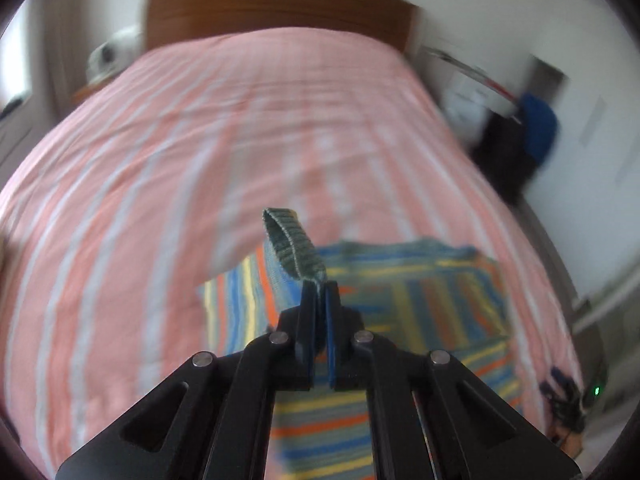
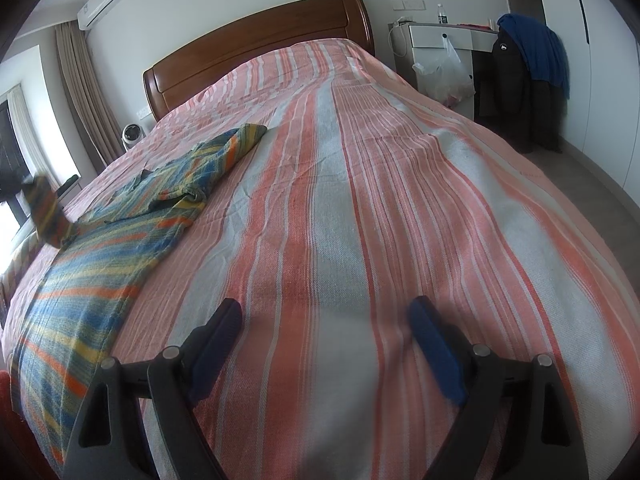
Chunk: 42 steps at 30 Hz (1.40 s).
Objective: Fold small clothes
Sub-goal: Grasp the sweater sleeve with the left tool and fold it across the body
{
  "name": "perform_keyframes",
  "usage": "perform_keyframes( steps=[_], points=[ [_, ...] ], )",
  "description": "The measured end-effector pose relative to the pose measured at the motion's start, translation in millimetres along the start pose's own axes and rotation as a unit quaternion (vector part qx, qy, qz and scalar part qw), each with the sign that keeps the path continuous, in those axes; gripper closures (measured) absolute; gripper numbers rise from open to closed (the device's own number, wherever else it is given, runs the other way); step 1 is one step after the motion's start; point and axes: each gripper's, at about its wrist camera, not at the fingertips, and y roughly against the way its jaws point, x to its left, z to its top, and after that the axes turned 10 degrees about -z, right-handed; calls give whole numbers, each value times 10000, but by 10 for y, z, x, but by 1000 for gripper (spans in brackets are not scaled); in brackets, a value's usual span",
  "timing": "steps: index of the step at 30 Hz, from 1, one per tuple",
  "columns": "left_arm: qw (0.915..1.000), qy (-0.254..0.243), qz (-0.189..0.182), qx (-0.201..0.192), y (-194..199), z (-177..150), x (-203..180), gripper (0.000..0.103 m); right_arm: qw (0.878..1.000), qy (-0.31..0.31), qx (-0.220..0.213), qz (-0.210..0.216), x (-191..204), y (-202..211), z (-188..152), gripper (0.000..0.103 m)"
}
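A striped knit sweater [image 1: 420, 292] in blue, yellow, orange and green lies on the bed. My left gripper [image 1: 319, 292] is shut on its sleeve cuff [image 1: 292, 240], lifted above the sweater body. In the right wrist view the sweater [image 2: 100, 248] lies spread along the left side of the bed, its far sleeve [image 2: 240, 140] stretched toward the headboard, the lifted cuff [image 2: 46, 210] blurred at far left. My right gripper [image 2: 324, 320] is open and empty, low over the bedspread, to the right of the sweater.
The bed has a pink and white striped bedspread [image 2: 360, 184] and a wooden headboard [image 2: 256, 44]. A white desk [image 2: 444, 36] with a plastic bag and a chair with dark and blue clothes [image 2: 532, 64] stand at the right. A small fan [image 2: 131, 134] stands at the left.
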Motion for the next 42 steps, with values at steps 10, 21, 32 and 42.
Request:
perform_keyframes(
  steps=[10, 21, 32, 42],
  points=[
    [9954, 127, -316, 893, -1060, -605, -685, 32, 10000, 11, -1, -9, 1, -1, 7, 18],
    [9697, 708, 1886, 1385, -935, -1214, 663, 13, 10000, 15, -15, 4, 4, -4, 11, 17],
    [9755, 309, 2077, 654, 313, -1835, 651, 4, 10000, 33, -20, -10, 34, -1, 13, 17],
    [9737, 1249, 1894, 186, 383, -2589, 1145, 0, 10000, 66, -16, -61, 50, -1, 10, 17]
  ],
)
